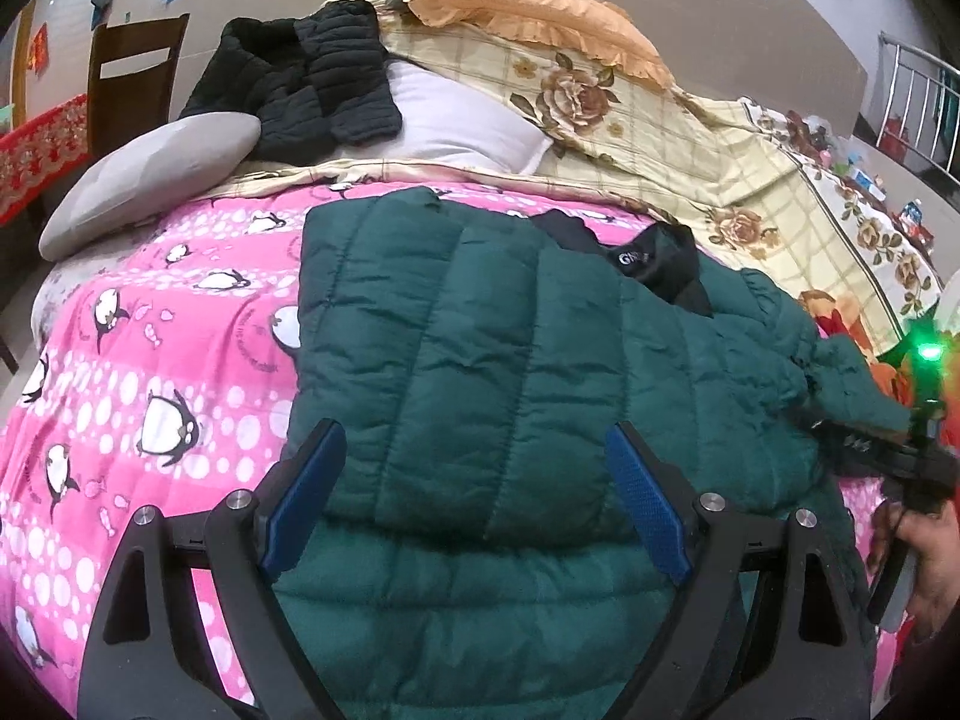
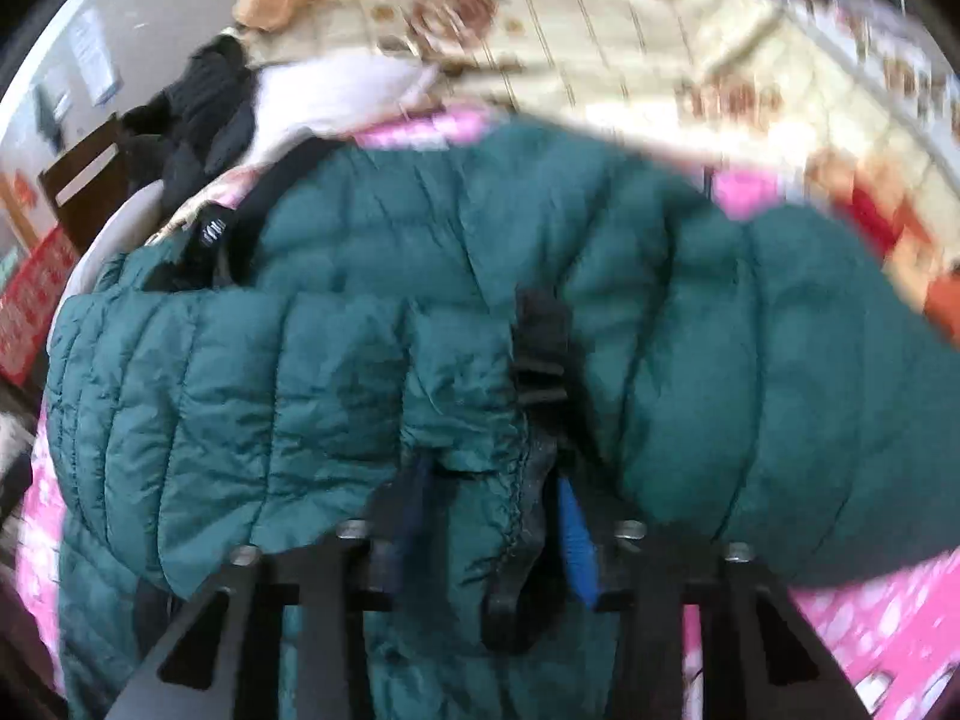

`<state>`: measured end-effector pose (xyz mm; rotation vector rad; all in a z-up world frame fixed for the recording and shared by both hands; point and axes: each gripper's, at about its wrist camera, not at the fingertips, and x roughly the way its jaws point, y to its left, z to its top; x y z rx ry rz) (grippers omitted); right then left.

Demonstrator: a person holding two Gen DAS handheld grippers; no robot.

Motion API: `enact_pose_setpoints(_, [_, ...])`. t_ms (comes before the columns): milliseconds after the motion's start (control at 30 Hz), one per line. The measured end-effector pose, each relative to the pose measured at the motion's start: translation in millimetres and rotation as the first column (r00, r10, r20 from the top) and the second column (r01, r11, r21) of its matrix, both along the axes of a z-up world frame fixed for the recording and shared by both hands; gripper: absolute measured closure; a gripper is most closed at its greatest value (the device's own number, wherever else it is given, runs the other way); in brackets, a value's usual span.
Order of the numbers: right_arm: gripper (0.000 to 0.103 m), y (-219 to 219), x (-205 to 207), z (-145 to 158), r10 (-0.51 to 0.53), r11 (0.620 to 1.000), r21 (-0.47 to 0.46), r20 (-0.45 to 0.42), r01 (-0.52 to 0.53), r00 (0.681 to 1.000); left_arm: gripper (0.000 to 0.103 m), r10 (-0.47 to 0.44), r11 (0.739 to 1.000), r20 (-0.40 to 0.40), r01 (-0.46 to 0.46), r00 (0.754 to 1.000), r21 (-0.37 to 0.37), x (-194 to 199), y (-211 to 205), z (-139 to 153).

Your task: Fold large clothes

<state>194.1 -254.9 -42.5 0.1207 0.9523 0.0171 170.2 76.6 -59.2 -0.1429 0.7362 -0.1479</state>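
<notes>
A dark green quilted puffer jacket (image 1: 510, 360) lies on the pink penguin blanket (image 1: 150, 372), its left side folded over and its black collar lining (image 1: 654, 264) showing. My left gripper (image 1: 474, 462) is open and empty, hovering just above the jacket's folded part. My right gripper (image 2: 492, 480) is shut on the jacket's sleeve cuff (image 2: 474, 456) and holds it lifted over the jacket body (image 2: 720, 360); the right wrist view is motion-blurred. The right gripper (image 1: 870, 450) also shows at the right edge of the left wrist view, gripping the sleeve end.
A black quilted jacket (image 1: 312, 78) lies at the head of the bed beside a grey pillow (image 1: 150, 174) and a white pillow (image 1: 462, 120). A floral quilt (image 1: 720, 150) and an orange pillow (image 1: 528, 12) lie behind. A wooden chair (image 1: 132, 78) stands at the left.
</notes>
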Motion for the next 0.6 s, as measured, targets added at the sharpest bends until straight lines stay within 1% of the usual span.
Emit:
enact_pose_setpoints(33, [0.096,3.1,-2.0,10.2,0.013,0.999,-0.030,0.050,-0.012,0.999,0.015,0.004,1.000,0.004,-0.004,1.000,-0.001,1.7,0.1,0.1])
enact_pose_setpoints(67, [0.096,4.5,-4.7,25.1,0.010,0.998,-0.062,0.115,-0.003,0.993,0.015,0.012,1.000,0.008,-0.012,1.000,-0.004,4.5,-0.3,0.5])
enact_pose_setpoints(133, [0.096,2.6,-6.2,48.7,0.001,0.996,-0.091,0.219,0.020,0.976,0.015,0.019,1.000,0.006,-0.019,1.000,-0.023,12.0,-1.7,-0.5])
enact_pose_setpoints(167, [0.096,2.4,-3.6,54.2,-0.001,0.994,-0.110,0.243,0.028,0.970,0.015,0.019,0.999,0.002,-0.019,1.000,-0.029,15.6,-2.7,-1.6])
enact_pose_setpoints(200, [0.096,2.7,2.3,55.4,-0.003,0.990,-0.139,0.244,0.038,0.970,0.015,0.020,0.999,-0.008,-0.020,1.000,-0.030,19.6,-5.7,-4.7])
enact_pose_setpoints(233, [0.096,1.9,11.4,50.8,-0.010,0.985,-0.165,0.228,0.049,0.974,0.015,0.020,0.999,-0.016,-0.020,1.000,-0.025,22.2,-8.5,-7.5])
enact_pose_setpoints(333, [0.096,-5.6,38.4,19.9,-0.057,0.974,-0.209,0.157,0.090,0.986,0.015,0.013,1.000,-0.039,-0.012,0.999,0.024,30.0,-20.4,-19.6])
enact_pose_setpoints(400, [0.096,-7.4,46.4,-0.2,-0.058,0.974,-0.212,0.112,0.081,0.992,0.015,0.012,0.998,-0.048,-0.010,0.999,0.054,33.7,-25.4,-25.6])
enact_pose_setpoints(467, [0.096,-5.7,42.3,-8.5,-0.054,0.973,-0.216,0.116,0.078,0.992,0.015,0.019,0.998,-0.052,-0.015,0.998,0.061,35.5,-25.7,-28.2])
enact_pose_setpoints(533, [0.096,-11.5,32.2,-1.3,-0.073,0.984,-0.152,0.130,0.092,0.989,0.015,0.019,0.998,-0.053,-0.016,0.998,0.055,37.2,-23.7,-28.7])
enact_pose_setpoints(600, [0.086,-19.9,23.6,5.7,-0.087,0.989,-0.106,0.129,0.101,0.988,0.015,0.018,0.998,-0.050,-0.015,0.999,0.058,37.3,-23.1,-29.2])
